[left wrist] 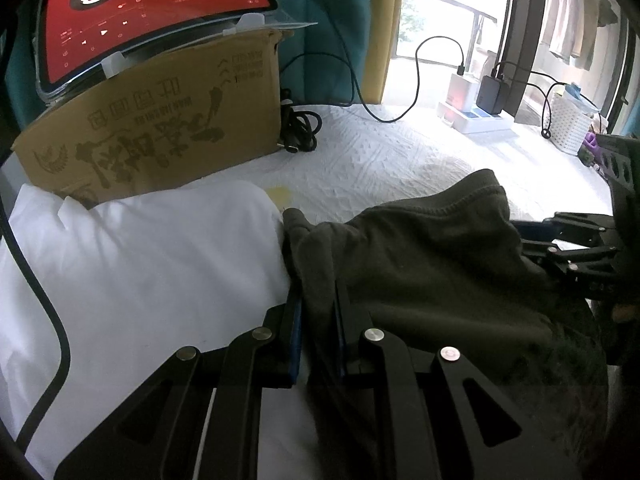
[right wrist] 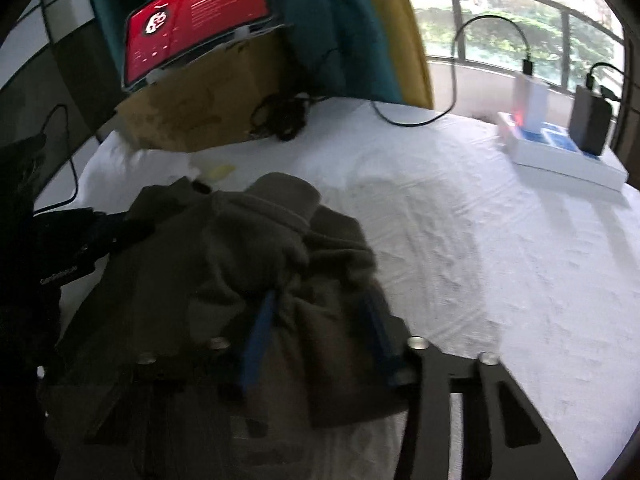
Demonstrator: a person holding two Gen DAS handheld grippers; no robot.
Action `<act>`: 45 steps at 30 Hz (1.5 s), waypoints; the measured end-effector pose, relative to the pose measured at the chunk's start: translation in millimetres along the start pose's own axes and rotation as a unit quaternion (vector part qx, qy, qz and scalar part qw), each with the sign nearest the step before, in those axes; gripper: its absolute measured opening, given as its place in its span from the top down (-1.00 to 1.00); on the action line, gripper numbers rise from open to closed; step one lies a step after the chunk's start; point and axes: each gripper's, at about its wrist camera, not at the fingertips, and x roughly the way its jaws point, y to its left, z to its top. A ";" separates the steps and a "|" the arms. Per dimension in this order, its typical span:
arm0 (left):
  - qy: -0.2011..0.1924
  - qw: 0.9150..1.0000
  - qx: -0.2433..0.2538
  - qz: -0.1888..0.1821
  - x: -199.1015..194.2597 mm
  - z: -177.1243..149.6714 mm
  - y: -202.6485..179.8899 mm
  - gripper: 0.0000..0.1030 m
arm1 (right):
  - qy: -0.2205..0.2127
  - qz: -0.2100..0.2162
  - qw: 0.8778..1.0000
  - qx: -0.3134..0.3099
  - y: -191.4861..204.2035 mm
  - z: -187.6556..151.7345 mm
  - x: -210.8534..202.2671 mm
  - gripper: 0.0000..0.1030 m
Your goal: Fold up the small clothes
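Note:
A dark olive garment [left wrist: 432, 272] lies bunched on the white bed sheet [left wrist: 380, 160]. My left gripper [left wrist: 318, 300] is shut on a fold at its left edge, with cloth pinched between the blue pads. A white cloth [left wrist: 152, 264] lies to the left of it. In the right wrist view the same olive garment [right wrist: 248, 248] is draped over my right gripper [right wrist: 316, 308]; its blue pads stand apart with bunched cloth between them and over the left finger. The left gripper [right wrist: 120, 228] shows at the garment's left edge.
A cardboard box [left wrist: 160, 132] with a red-screen tablet [left wrist: 152, 12] stands at the back left, with coiled black cables [left wrist: 300, 128] beside it. Chargers on a white box [right wrist: 560, 148] sit at the back right. A white basket [left wrist: 568, 124] stands far right.

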 end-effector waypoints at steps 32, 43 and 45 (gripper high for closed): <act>0.008 0.999 -0.034 -0.013 -21.3 -17.2 -9.0 0.75 | 0.001 -0.140 0.990 -0.025 10.9 -2.3 -5.5 -0.65; -0.001 0.998 -0.038 -0.042 -33.3 -19.9 -20.7 0.66 | -0.006 -0.151 0.988 -0.013 7.9 -7.7 -16.6 -0.65; -0.003 0.998 -0.040 -0.048 -35.6 -21.9 -24.3 0.33 | -0.011 -0.153 0.988 -0.012 8.3 -9.9 -22.1 -0.65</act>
